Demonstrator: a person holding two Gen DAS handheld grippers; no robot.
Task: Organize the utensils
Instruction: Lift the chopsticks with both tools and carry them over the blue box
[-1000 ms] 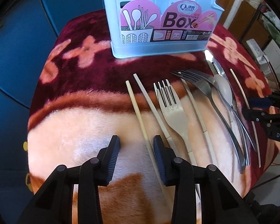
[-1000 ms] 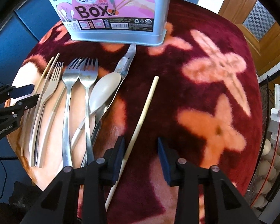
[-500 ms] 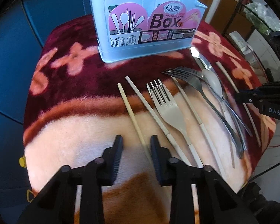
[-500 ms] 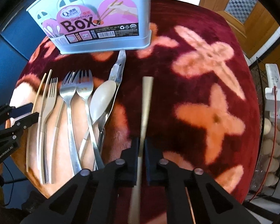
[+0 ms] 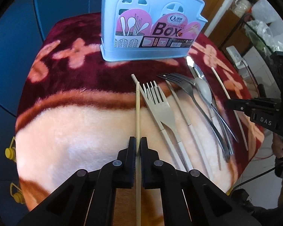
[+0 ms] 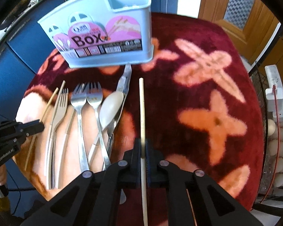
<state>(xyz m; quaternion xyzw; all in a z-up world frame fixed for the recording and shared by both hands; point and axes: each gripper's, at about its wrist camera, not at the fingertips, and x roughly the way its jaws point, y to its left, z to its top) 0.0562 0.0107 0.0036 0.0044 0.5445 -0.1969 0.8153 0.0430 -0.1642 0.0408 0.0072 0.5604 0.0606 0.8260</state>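
Note:
A pale blue utensil box (image 5: 151, 33) (image 6: 103, 37) stands at the back of the blanket-covered round table (image 5: 75, 131). My left gripper (image 5: 138, 145) is closing tight on a thin wooden chopstick (image 5: 137, 113), with the pads pressing on it. Right of it lie a beige fork (image 5: 158, 103), a beige chopstick, two steel forks (image 5: 181, 81), a spoon (image 5: 203, 88) and a knife. My right gripper (image 6: 143, 146) is shut on a pale chopstick (image 6: 142, 103), whose tip points toward the box. Each gripper also shows at the edge of the other's view.
A wire basket of eggs (image 6: 277, 150) and a white power strip (image 6: 273, 92) stand off the table's right edge. Blue cabinets lie behind and to the left, a wooden door at the back right. A hand (image 5: 279, 146) holds the right gripper's handle.
Both grippers went from open to shut, the right one first. Each now pinches a chopstick, which has swung into line with the fingers. The views tilted slightly up toward the box.

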